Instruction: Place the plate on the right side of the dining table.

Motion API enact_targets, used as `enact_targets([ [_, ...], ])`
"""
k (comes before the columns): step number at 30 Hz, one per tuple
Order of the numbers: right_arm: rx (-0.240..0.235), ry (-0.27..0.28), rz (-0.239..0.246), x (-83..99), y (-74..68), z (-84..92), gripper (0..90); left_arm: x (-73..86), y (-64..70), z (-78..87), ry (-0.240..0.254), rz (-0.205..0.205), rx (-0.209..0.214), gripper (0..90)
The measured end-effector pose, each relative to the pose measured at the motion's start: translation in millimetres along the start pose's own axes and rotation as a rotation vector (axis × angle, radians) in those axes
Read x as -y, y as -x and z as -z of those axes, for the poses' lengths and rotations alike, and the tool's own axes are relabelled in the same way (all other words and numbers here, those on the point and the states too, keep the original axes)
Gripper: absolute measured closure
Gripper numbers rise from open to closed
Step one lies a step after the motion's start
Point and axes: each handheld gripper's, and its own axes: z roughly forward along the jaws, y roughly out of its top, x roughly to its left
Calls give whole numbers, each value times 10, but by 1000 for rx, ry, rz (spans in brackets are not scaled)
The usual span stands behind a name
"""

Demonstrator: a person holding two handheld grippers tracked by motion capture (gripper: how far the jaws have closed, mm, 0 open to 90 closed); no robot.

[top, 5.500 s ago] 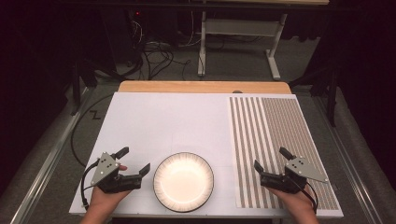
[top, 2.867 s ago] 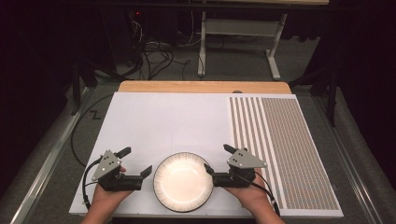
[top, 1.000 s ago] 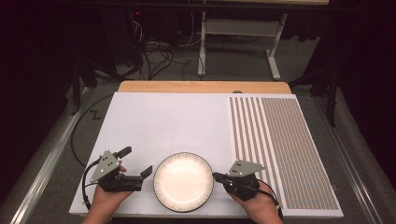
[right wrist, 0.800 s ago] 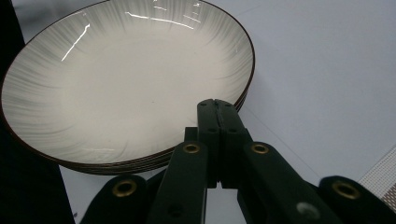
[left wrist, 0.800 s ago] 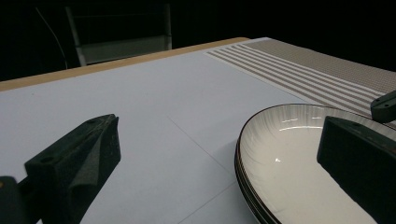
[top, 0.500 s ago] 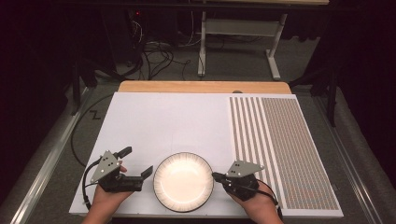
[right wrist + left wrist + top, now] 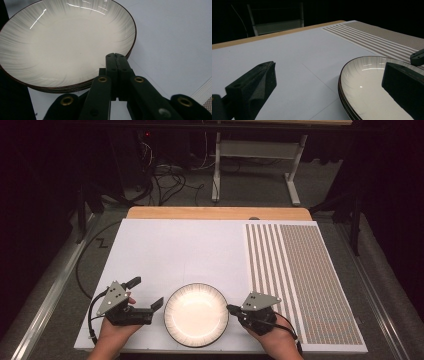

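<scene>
Sitting near the front edge of the bench (image 7: 165, 245), the plate (image 7: 196, 314) lies flat on the white sheet between the two hands. It is cream inside with fine grey rays toward a dark rim, and nothing lies in it. Seen from low down in the left gripper view, its edge shows as several thin dark lines stacked close together, so it may be more than one plate (image 7: 372, 85); I cannot tell for sure.

The right tongs (image 7: 231, 308) point at the plate's right rim from just beside it. In the right gripper view these tongs (image 7: 116, 55) are pressed together, tip at the rim; whether they pinch the plate (image 7: 62, 42) or merely close over it is hidden.

The left tongs (image 7: 145, 292) stand spread wide just left of the plate, clear of it. In the left gripper view, one jaw stands over bare bench and the other in front of the plate's bowl.

The high view alone takes in the striped mat (image 7: 300, 280) on the bench's right side and the floor beyond.
</scene>
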Motion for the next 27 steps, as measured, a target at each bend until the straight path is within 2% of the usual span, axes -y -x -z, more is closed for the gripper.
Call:
enact_targets([
  [27, 15, -9, 24, -12, -28, -12, 900, -3, -1, 2, 5, 1, 2, 0],
])
